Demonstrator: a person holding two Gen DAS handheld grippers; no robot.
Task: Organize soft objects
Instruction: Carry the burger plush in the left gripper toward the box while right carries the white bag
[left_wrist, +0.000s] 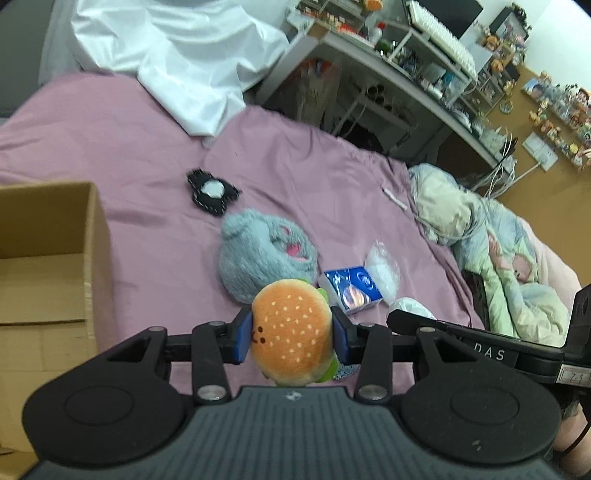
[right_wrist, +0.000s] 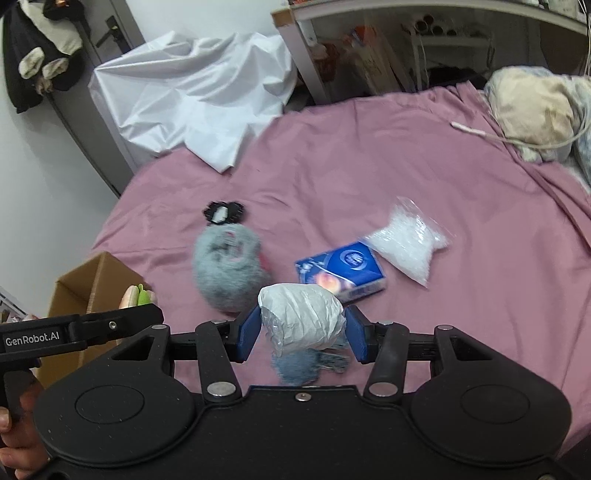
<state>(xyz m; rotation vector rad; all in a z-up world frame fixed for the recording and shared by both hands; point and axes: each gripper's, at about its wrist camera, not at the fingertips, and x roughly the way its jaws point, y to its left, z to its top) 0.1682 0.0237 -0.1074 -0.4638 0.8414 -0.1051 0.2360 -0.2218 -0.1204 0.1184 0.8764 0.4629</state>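
While each tool (left_wrist: 291, 334) (right_wrist: 301, 326) pinches a soft item, the cardboard box (left_wrist: 48, 221) shows only bare walls.

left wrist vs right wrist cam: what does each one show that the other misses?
Left wrist only: the burger plush face-on between the left gripper jaws, shelves of figurines, a patterned quilt.

Right wrist only: the white wrapped bundle clamped in the right gripper, dark clothing hanging by the door.

Both: grey plush, blue tissue pack, clear bag of white pellets, black felt piece, cardboard box, white sheet, pink bedspread.
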